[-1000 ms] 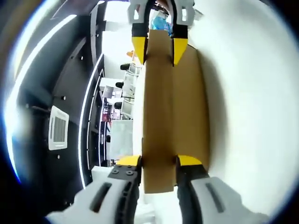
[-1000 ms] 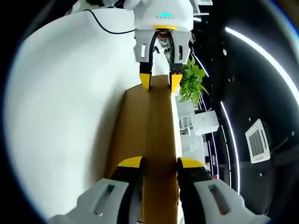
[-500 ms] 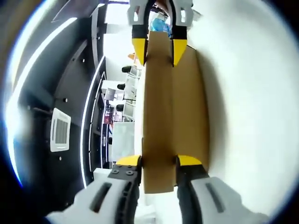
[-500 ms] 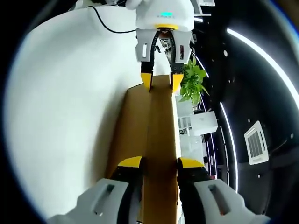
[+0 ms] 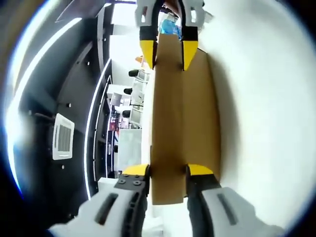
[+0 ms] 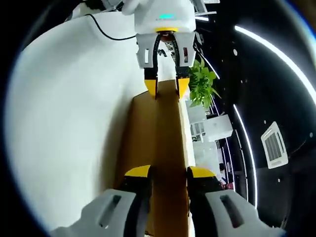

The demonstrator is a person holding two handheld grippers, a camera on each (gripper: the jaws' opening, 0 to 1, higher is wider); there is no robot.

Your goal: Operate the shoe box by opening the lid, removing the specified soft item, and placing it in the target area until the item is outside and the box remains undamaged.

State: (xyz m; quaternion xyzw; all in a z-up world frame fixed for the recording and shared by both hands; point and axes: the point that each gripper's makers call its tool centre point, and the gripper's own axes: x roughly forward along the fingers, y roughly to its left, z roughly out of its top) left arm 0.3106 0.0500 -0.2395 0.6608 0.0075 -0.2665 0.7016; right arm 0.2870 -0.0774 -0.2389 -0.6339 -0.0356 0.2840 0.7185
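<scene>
A brown cardboard shoe box lid (image 5: 180, 118) runs lengthwise between my two grippers, and both views are rolled on their side. My left gripper (image 5: 168, 173) is shut on the lid's near end, one yellow-tipped jaw on each side of the cardboard. At the far end, my right gripper (image 5: 168, 49) clamps the lid in the same way. In the right gripper view the lid (image 6: 163, 138) leads from my right gripper (image 6: 168, 173) up to my left gripper (image 6: 167, 86). The box's inside and the soft item are hidden.
A white table top (image 6: 64, 123) lies along one side of the lid, with a black cable (image 6: 106, 29) on it at the far end. A green plant (image 6: 202, 86) stands beyond the table. Dark ceiling with light strips and a vent (image 5: 62, 138) lies on the other side.
The right gripper view has shifted a little, so the left gripper sits slightly higher in it. Both grippers keep the same hold on the lid.
</scene>
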